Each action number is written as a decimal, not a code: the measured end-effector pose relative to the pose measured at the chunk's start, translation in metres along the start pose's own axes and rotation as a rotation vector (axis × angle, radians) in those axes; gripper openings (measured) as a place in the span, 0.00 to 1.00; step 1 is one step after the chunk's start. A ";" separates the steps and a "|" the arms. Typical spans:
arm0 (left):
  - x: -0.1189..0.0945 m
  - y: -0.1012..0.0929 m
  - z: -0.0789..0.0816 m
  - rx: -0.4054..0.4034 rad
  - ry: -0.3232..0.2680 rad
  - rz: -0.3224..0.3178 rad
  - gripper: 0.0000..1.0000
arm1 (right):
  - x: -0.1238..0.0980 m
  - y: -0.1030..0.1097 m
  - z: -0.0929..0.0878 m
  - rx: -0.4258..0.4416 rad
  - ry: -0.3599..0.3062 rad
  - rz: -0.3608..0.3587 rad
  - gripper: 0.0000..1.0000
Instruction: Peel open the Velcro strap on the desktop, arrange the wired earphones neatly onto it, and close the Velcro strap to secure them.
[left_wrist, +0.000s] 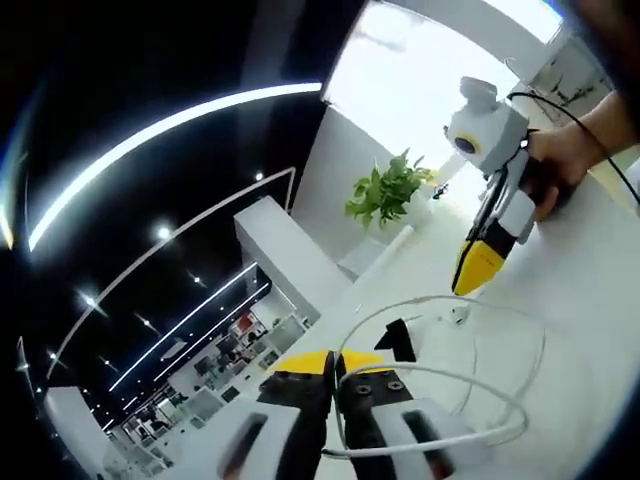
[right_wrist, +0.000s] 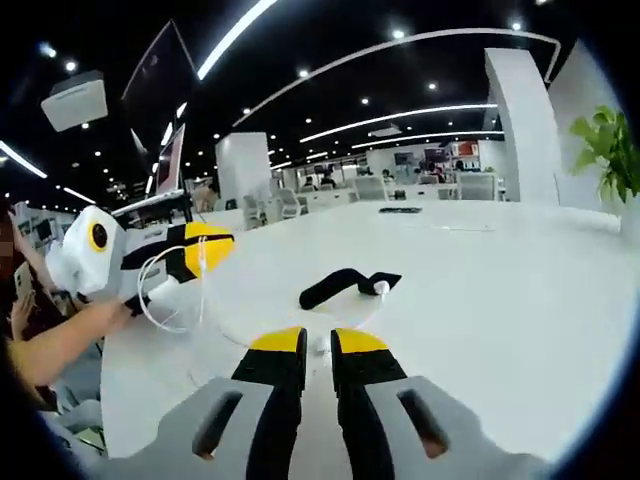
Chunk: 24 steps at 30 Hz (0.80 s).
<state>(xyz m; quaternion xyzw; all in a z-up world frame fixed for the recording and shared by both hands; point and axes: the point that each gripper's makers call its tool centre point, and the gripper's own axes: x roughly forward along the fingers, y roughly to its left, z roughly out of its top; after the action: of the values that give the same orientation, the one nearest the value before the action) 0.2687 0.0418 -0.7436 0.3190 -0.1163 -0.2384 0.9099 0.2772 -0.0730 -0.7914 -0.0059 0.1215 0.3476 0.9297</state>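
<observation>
A big white desk (right_wrist: 480, 290) sits in a wide office with long ceiling lights (right_wrist: 385, 120). A green plant (left_wrist: 388, 188) stands far off. The black Velcro strap (right_wrist: 345, 283) lies on the desk. The left gripper (left_wrist: 334, 362) pinches the white earphone cable (left_wrist: 470, 375). The right gripper (right_wrist: 318, 342) has its jaws together, holding nothing.

Long ceiling light strips (right_wrist: 400, 112) glow against a dark ceiling, bending into arcs toward the picture edges. In the left gripper view, a window (left_wrist: 420, 80) above the plant (left_wrist: 388, 190) is blown out white. The white desk (right_wrist: 500, 290) gleams; distant office areas look soft.
</observation>
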 end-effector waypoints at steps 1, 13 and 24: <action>0.000 0.000 0.000 -0.001 -0.002 -0.001 0.06 | 0.001 -0.003 0.000 0.005 0.004 0.006 0.12; 0.000 -0.002 0.001 0.000 -0.001 -0.002 0.06 | 0.004 0.009 -0.008 -0.027 0.048 0.104 0.13; 0.000 -0.002 0.000 -0.011 -0.004 -0.007 0.06 | 0.007 0.011 -0.013 -0.073 0.074 0.110 0.16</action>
<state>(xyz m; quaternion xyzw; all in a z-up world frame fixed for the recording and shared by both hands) 0.2679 0.0403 -0.7446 0.3141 -0.1158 -0.2430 0.9104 0.2726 -0.0616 -0.8053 -0.0457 0.1432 0.4020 0.9032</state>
